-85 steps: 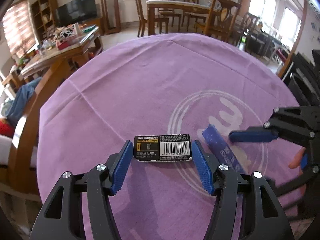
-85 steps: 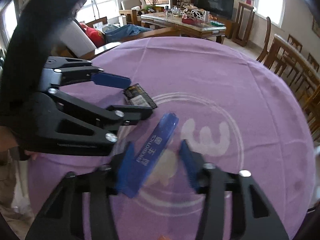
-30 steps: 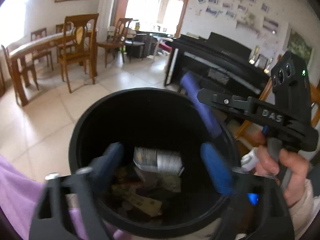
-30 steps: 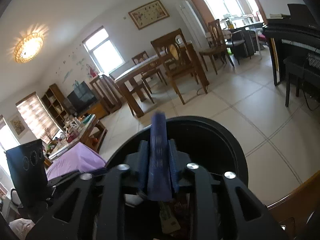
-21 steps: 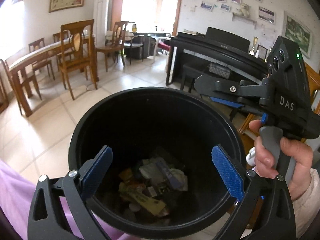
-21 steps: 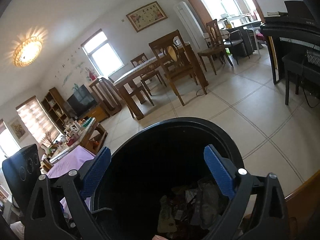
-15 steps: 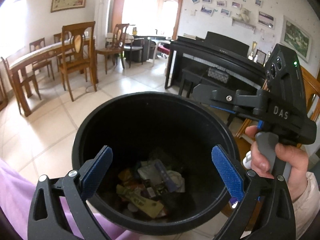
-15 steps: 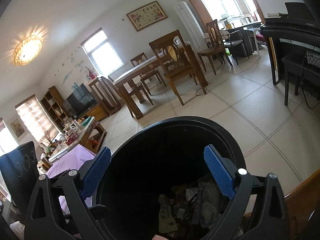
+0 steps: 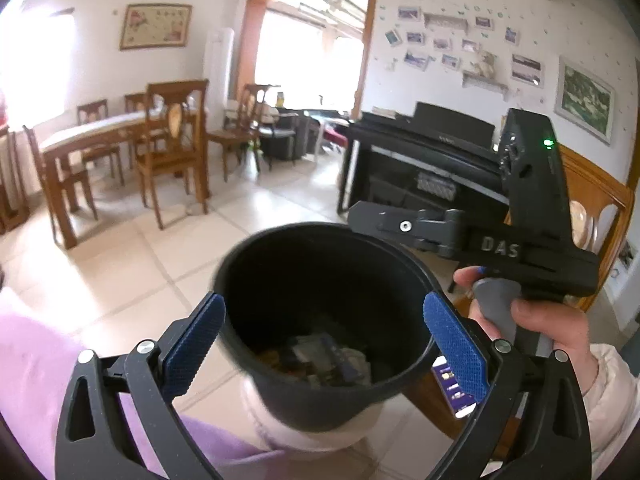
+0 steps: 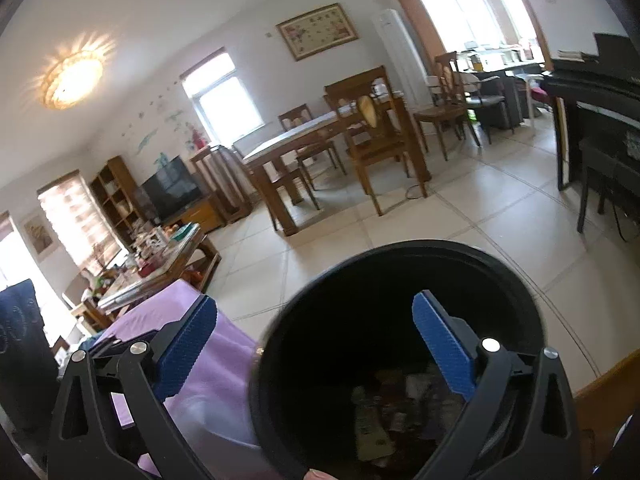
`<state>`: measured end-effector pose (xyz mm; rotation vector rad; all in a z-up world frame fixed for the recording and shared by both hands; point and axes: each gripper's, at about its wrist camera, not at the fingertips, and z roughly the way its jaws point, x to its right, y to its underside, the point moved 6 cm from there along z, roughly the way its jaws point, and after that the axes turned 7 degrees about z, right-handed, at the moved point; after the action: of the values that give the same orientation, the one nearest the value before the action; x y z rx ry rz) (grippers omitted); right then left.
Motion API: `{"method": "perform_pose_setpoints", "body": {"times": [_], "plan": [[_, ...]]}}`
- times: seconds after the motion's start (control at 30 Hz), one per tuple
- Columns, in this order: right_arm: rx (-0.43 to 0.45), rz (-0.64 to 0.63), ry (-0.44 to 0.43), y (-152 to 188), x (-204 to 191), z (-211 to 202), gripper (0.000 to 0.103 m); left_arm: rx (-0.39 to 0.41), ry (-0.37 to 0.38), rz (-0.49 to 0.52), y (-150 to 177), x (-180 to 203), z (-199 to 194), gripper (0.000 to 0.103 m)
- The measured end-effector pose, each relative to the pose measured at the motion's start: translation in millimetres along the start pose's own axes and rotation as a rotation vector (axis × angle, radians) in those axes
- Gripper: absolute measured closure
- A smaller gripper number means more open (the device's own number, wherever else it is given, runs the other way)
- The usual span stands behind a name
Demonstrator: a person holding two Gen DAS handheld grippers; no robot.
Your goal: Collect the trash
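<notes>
A black round trash bin (image 9: pixel 320 320) sits low in the left wrist view and holds several wrappers and packets (image 9: pixel 324 360) at its bottom. My left gripper (image 9: pixel 324 344) is open and empty, above the bin's mouth. The bin also shows in the right wrist view (image 10: pixel 400 344), with trash (image 10: pixel 400 408) inside. My right gripper (image 10: pixel 316 348) is open and empty, over the bin's left rim. In the left wrist view the right gripper's black body (image 9: pixel 500 240) is held by a hand to the bin's right.
The purple-clothed table (image 10: pixel 188 360) edge lies left of the bin. A black piano (image 9: pixel 424 164) stands behind the bin. Wooden dining chairs and table (image 9: pixel 132 148) stand on the tiled floor. A phone (image 9: pixel 452 384) shows by the bin's right.
Both grippers let their trash fall into the bin and opened. Since then both have lifted and tilted back, so the bin sits lower and smaller in view.
</notes>
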<state>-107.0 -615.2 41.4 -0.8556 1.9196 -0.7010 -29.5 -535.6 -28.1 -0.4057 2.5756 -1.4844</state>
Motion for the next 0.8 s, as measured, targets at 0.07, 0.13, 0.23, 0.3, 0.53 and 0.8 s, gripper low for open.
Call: {"method": "perform_pose_setpoints", "body": {"times": [0.07, 0.13, 0.23, 0.3, 0.53, 0.8], "plan": [[-0.014, -0.034, -0.023, 6, -25, 5, 0.005, 0.009, -0.055, -0.011, 7, -14, -27, 0.005], [-0.030, -0.067, -0.052, 14, -52, 10, 0.005, 0.026, -0.129, -0.034, 17, -33, -60, 0.005], [-0.067, -0.128, -0.103, 33, -100, 23, 0.005, 0.061, -0.266, -0.107, 42, -71, -117, 0.005], [-0.091, -0.169, -0.138, 46, -132, 33, 0.005, 0.071, -0.335, -0.162, 58, -92, -149, 0.005], [-0.175, -0.308, -0.283, 107, -249, 59, 0.005, 0.076, -0.710, -0.301, 136, -162, -286, 0.005], [-0.201, -0.425, -0.353, 165, -333, 72, 0.005, 0.035, -0.936, -0.436, 196, -200, -375, 0.005]]}}
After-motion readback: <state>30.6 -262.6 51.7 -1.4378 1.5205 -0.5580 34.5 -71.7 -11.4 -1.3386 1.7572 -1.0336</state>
